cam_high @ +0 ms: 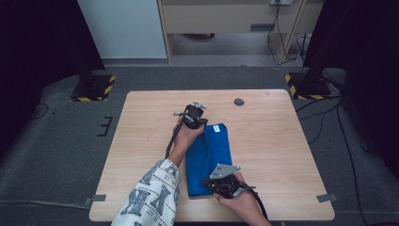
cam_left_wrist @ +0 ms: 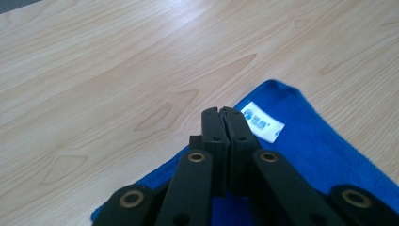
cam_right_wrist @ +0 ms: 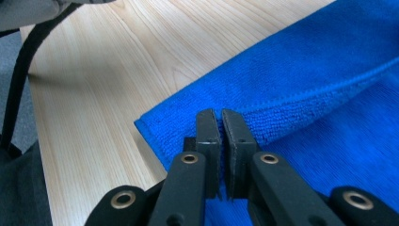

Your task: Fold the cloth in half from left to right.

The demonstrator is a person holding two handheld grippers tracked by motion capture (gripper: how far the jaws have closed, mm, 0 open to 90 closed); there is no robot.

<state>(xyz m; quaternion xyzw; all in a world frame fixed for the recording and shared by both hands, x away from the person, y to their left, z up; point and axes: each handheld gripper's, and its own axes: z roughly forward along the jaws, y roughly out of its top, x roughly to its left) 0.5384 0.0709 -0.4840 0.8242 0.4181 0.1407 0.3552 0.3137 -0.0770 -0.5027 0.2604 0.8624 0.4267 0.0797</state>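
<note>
A folded blue towel (cam_high: 209,160) is lying near the middle of a pale wooden counter (cam_high: 273,141) in the high view, its long axis running from the lower middle of the frame up toward the centre. A person is holding a claw at each end of it. The left claw (cam_high: 203,123) is sitting at the towel's upper end, close to a white label (cam_left_wrist: 264,122) sewn near that corner. The right claw (cam_high: 209,184) is sitting at the towel's lower end, at the bottom centre of the frame.

In the left gripper view, the left claw's jaws are pressed together above the label corner, and no cloth is showing between them. In the right gripper view, the right claw's jaws are all but together over a doubled, hemmed edge of the towel; whether they are pinching any cloth is hard to tell.

Bare counter is lying open on both sides of the towel, widest toward the right of the high view, giving room to move either way. The counter's lower edge is running close behind the right claw.
</note>
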